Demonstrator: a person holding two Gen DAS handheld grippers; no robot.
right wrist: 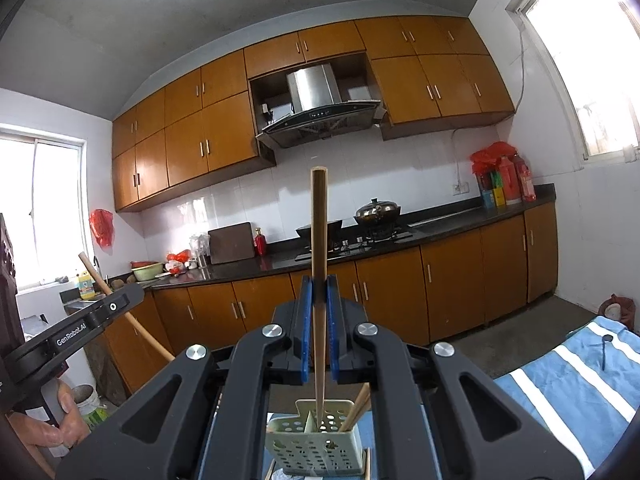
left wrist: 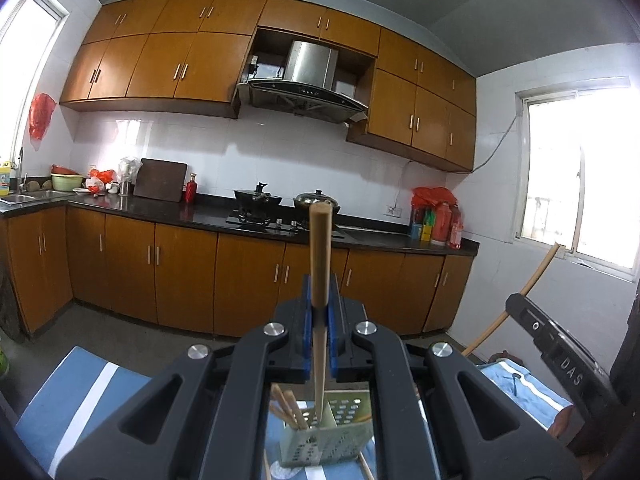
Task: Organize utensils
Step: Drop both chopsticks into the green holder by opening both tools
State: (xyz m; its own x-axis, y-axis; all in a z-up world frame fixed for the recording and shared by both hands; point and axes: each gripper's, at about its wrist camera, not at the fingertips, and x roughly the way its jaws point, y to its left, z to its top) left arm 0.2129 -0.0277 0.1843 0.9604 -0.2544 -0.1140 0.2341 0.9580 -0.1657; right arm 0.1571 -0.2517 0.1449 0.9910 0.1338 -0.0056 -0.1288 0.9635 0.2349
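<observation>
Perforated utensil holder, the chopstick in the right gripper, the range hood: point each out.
Perforated utensil holder [right wrist: 316,446], right wrist view, its front wall.
Chopstick [right wrist: 319,240], right wrist view, upper shaft above the right gripper [right wrist: 319,280].
Range hood [left wrist: 310,62], left wrist view, its steel chimney.

The left gripper [left wrist: 319,316] points about level, forward into the room, and its 2 blue pads [left wrist: 307,334] are pressed together on a thin wooden chopstick [left wrist: 320,256] that stands nearly upright between them. The right gripper [right wrist: 319,312] has the same pose: about level, with its blue pads [right wrist: 306,328] clamped on a second chopstick [right wrist: 319,240], also upright. In the right wrist view the left gripper appears at the left edge, and a hand [right wrist: 60,424] of the person wraps around its handle from below. Both grippers are side by side, near each other.
</observation>
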